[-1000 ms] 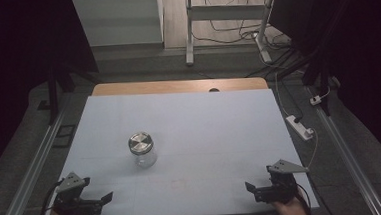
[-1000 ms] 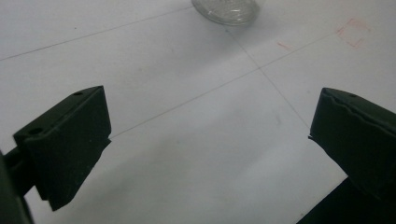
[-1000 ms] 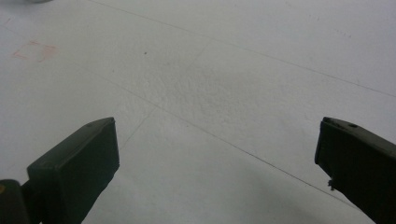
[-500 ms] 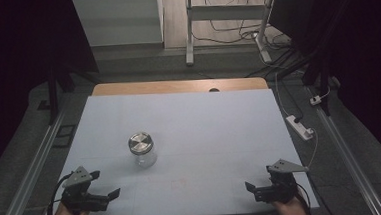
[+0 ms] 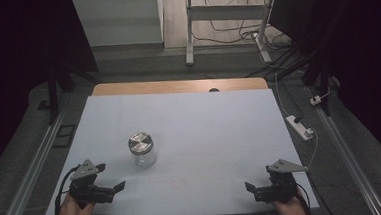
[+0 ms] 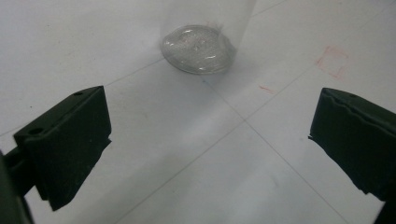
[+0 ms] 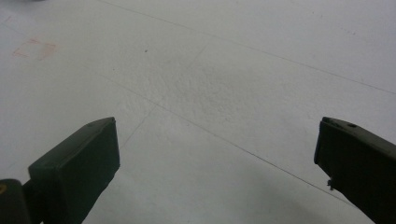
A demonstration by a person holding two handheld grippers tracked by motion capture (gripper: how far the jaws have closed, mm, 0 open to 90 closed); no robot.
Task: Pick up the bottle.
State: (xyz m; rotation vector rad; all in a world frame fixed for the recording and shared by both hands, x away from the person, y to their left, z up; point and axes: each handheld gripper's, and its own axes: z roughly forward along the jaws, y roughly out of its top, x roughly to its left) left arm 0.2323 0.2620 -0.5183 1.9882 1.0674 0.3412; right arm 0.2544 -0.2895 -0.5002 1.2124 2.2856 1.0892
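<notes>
Your left hand-held gripper hovered over the desk with jaws spread wide, the unlabelled glass jar just ahead of it, untouched. Your right hand-held gripper gaped wide, well apart from the jar.

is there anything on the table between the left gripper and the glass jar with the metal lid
Nothing visible. The left gripper, jaws open, sits near the table's front edge, and the clear glass jar with a silver metal lid stands just beyond it. Between them lies bare white tabletop, marked with thin lines and faint red marks.
</notes>
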